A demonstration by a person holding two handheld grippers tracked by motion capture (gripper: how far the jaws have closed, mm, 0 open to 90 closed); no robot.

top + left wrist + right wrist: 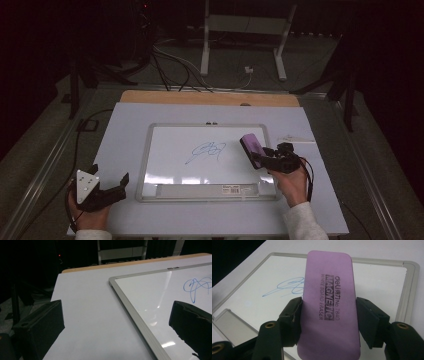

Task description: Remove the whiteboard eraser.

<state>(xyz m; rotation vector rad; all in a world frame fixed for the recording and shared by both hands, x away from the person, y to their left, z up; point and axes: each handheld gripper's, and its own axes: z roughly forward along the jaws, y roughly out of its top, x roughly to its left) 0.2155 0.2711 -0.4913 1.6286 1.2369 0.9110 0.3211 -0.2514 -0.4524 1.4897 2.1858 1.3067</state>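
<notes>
Now the right gripper (259, 156) holds a purple eraser (328, 307), with its jaws pinching the eraser's two long sides. The eraser hangs over the right part of the whiteboard (150, 150), tilted up, near the blue scribble (206, 151) but not on it. The scribble sits in the middle of the board, to the left of the eraser.

The left gripper (107, 185) rests on the white table (125, 125) just beside the board's left edge, jaws spread wide with nothing in them.

The job looks like wiping the scribble away. To do it well, I think the eraser should tip down so its soft side lies flat on the board. Then it should slide left, right across the blue lines, pressing gently. The grip looks even on both sides, so the eraser should not twist. The left gripper could press on the frame to stop the board from sliding.
</notes>
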